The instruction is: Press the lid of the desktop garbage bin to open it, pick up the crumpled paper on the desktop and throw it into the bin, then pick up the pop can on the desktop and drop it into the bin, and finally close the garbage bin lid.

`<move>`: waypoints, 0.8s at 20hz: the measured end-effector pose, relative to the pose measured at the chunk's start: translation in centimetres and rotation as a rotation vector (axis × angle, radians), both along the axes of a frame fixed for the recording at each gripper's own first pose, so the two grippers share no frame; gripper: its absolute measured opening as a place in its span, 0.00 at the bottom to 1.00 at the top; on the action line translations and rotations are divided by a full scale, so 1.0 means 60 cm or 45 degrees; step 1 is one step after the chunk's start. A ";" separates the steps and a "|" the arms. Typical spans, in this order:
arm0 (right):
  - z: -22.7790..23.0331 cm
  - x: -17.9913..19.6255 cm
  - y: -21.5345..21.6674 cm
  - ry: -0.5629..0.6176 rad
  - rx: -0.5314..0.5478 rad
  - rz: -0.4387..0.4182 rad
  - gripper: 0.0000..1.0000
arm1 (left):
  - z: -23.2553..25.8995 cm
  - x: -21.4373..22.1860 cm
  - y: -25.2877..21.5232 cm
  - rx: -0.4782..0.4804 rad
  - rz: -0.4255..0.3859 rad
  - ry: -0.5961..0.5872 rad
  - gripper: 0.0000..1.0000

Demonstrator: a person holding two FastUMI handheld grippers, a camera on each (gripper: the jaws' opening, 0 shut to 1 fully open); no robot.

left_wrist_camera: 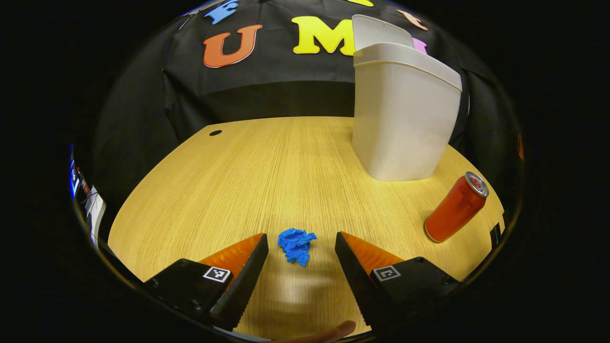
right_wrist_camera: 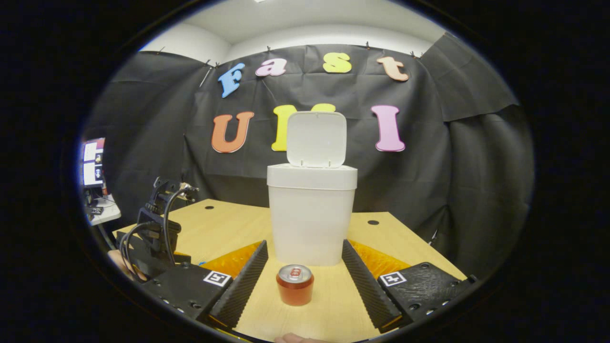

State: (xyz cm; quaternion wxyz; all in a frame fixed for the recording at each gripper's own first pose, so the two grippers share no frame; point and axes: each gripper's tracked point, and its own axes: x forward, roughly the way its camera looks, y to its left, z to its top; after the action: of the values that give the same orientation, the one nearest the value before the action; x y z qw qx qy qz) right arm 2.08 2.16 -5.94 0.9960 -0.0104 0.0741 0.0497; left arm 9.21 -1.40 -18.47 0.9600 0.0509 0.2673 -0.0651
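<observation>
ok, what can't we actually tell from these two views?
- Inside of the bin: hidden by its own walls, both views.
- Raised lid: top cut by the left gripper view's edge.
- Left gripper: its fingers hidden behind the right gripper, right gripper view.
- Screen: too small.

Probably a lab booth: black cloth [right_wrist_camera: 157,143] walls, monitor [right_wrist_camera: 92,162].
</observation>
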 end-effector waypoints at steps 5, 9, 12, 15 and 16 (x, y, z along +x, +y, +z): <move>-0.008 0.000 -0.006 0.014 0.003 -0.010 0.97 | -0.022 0.011 0.008 0.009 0.031 0.035 0.92; -0.022 0.003 -0.002 0.039 0.003 -0.003 0.97 | -0.041 0.017 0.006 0.022 0.005 0.075 0.82; -0.033 0.004 0.004 0.056 -0.011 0.008 0.97 | -0.043 0.023 0.009 0.031 0.006 0.059 0.69; -0.044 0.006 0.009 0.075 -0.015 0.024 0.97 | -0.047 0.032 0.012 0.014 0.013 0.056 0.58; -0.049 0.007 0.008 0.081 -0.016 0.025 0.98 | -0.049 0.031 0.014 0.017 0.009 0.058 0.61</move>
State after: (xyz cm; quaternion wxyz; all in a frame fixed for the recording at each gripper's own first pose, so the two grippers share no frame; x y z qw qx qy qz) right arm 2.51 2.62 -8.89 0.9925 -0.0157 0.1058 0.0593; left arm 11.07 -0.54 -21.39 0.9536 0.0548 0.2896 -0.0611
